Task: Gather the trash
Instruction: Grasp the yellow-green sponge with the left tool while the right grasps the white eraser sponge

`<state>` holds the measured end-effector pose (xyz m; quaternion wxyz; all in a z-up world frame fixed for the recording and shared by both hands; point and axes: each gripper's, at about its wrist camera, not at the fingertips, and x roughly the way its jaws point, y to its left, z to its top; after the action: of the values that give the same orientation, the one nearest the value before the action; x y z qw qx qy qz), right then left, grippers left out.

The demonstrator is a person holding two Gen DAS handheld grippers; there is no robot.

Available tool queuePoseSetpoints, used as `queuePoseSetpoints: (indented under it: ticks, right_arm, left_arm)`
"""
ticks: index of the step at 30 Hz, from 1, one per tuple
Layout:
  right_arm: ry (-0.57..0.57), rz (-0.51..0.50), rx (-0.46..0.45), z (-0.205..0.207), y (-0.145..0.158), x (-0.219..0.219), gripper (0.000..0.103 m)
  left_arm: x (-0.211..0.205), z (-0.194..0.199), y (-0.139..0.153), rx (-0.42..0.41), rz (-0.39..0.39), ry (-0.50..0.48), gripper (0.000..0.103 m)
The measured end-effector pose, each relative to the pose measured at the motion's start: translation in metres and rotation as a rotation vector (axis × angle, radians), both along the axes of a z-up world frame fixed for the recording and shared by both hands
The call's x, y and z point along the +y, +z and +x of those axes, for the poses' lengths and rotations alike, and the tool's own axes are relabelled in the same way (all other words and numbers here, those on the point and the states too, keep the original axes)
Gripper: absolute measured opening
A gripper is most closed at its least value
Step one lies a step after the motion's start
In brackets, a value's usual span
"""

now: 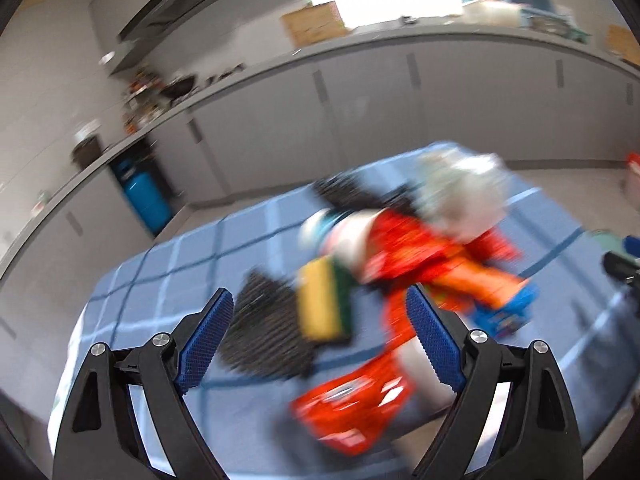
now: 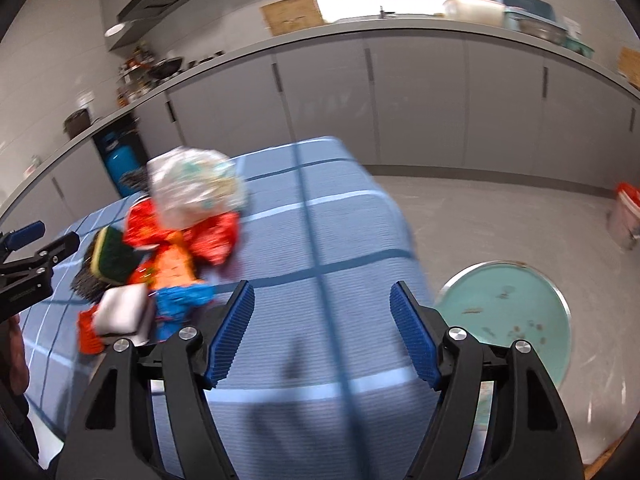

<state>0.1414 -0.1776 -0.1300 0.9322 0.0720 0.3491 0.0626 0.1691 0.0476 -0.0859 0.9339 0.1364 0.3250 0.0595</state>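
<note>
A pile of trash lies on a table with a blue checked cloth [image 1: 160, 280]: red wrappers [image 1: 404, 252], an orange wrapper [image 1: 472, 276], a crumpled clear plastic bag [image 1: 460, 188], a yellow-green sponge [image 1: 324, 300] and a dark scouring pad [image 1: 264, 328]. My left gripper [image 1: 320, 312] is open and empty, just above the sponge and pad. My right gripper [image 2: 322, 304] is open and empty over bare cloth [image 2: 320, 240], to the right of the pile. The plastic bag [image 2: 196, 188], sponge [image 2: 112, 256] and a white block [image 2: 124, 312] show in the right wrist view. The left gripper [image 2: 36, 248] shows at its left edge.
A round teal bin [image 2: 508, 320] stands open on the grey floor, right of the table. A red-rimmed white bucket [image 2: 624, 216] stands further right. Grey kitchen cabinets [image 2: 400, 100] with a cluttered counter run behind. A blue gas cylinder [image 1: 144, 196] stands under the counter.
</note>
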Motion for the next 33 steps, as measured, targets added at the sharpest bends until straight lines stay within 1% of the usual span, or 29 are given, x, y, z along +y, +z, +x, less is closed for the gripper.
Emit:
queuePoseSetpoints:
  ticks: [1, 4, 7, 10, 12, 15, 16, 18, 19, 21, 25, 28, 29, 30, 31, 32, 33]
  right_arm:
    - [0.018, -0.001, 0.004, -0.001, -0.001, 0.009, 0.072]
    - [0.064, -0.006, 0.014, -0.003, -0.003, 0.034, 0.072]
    - [0.114, -0.014, 0.023, -0.008, -0.003, 0.057, 0.072]
    - [0.141, -0.025, 0.021, -0.009, 0.001, 0.071, 0.073]
    - [0.159, -0.018, 0.019, -0.008, 0.005, 0.081, 0.075]
    - [0.194, -0.036, -0.010, -0.002, 0.014, 0.102, 0.076]
    - [0.202, -0.039, -0.013, 0.000, 0.015, 0.107, 0.077]
    - [0.219, -0.040, -0.016, 0.006, 0.018, 0.119, 0.077]
    - [0.227, -0.040, -0.015, 0.008, 0.018, 0.123, 0.078]
    - [0.246, -0.047, -0.007, 0.012, 0.017, 0.132, 0.079]
    - [0.288, -0.057, 0.015, 0.016, 0.009, 0.151, 0.080]
    - [0.317, -0.058, 0.057, 0.020, -0.004, 0.162, 0.079]
    - [0.324, -0.061, 0.074, 0.022, -0.008, 0.164, 0.078]
    - [0.335, -0.059, 0.088, 0.023, -0.012, 0.164, 0.074]
    - [0.345, -0.056, 0.099, 0.025, -0.014, 0.165, 0.067]
    - [0.359, -0.053, 0.113, 0.026, -0.017, 0.167, 0.056]
    - [0.368, -0.057, 0.121, 0.026, -0.019, 0.168, 0.054]
  left_arm:
    - [0.015, -0.003, -0.006, 0.015, 0.003, 0.031, 0.087]
    - [0.043, -0.012, -0.019, 0.052, -0.008, 0.084, 0.087]
    - [0.054, -0.019, -0.032, 0.083, -0.012, 0.109, 0.087]
    - [0.065, -0.022, -0.042, 0.103, -0.018, 0.127, 0.087]
    - [0.072, -0.021, -0.041, 0.100, -0.035, 0.142, 0.087]
    - [0.077, -0.017, -0.037, 0.089, -0.053, 0.155, 0.087]
    - [0.079, -0.014, -0.033, 0.084, -0.082, 0.157, 0.087]
    - [0.079, -0.007, -0.027, 0.066, -0.113, 0.138, 0.087]
    - [0.078, -0.004, -0.025, 0.054, -0.109, 0.132, 0.087]
    - [0.075, 0.005, -0.022, 0.041, -0.104, 0.124, 0.087]
    - [0.087, 0.017, -0.024, 0.048, -0.134, 0.143, 0.087]
    - [0.088, 0.020, -0.027, 0.062, -0.151, 0.129, 0.087]
    - [0.086, 0.021, -0.028, 0.062, -0.148, 0.124, 0.087]
    - [0.086, 0.021, -0.029, 0.062, -0.145, 0.122, 0.087]
    - [0.087, 0.022, -0.029, 0.065, -0.148, 0.121, 0.087]
    - [0.090, 0.024, -0.030, 0.070, -0.156, 0.121, 0.087]
    - [0.090, 0.025, -0.030, 0.073, -0.162, 0.120, 0.087]
